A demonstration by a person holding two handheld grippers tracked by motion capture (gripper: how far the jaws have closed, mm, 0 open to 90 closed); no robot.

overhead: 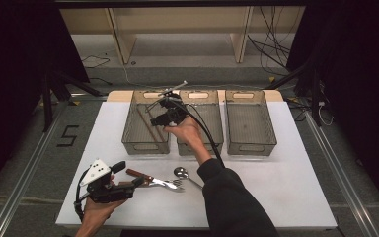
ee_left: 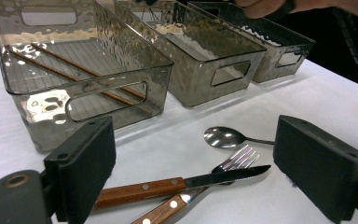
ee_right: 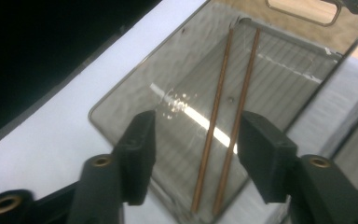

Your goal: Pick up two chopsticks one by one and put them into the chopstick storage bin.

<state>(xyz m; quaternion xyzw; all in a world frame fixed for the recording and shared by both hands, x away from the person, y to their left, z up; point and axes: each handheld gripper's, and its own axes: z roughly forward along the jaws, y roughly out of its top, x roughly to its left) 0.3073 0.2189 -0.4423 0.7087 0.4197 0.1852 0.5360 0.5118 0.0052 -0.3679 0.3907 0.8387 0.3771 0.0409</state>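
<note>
Three bins (overhead: 200,123) side by side at the table's (overhead: 286,187) back; chopsticks (ee_right: 223,116) in the leftmost. Before them, spoon (ee_left: 221,137) just right of fork (ee_left: 235,159), knife (ee_left: 186,183) apparently across the fork.

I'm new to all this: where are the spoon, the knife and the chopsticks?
spoon (ee_left: 220,136), left gripper view, its bowl.
knife (ee_left: 142,190), left gripper view, its wooden handle.
chopsticks (ee_right: 216,112), right gripper view, mid-shaft of one.

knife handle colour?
Brown wood with pale metal rivets on the knife handle, clearest in the left gripper view.
</note>
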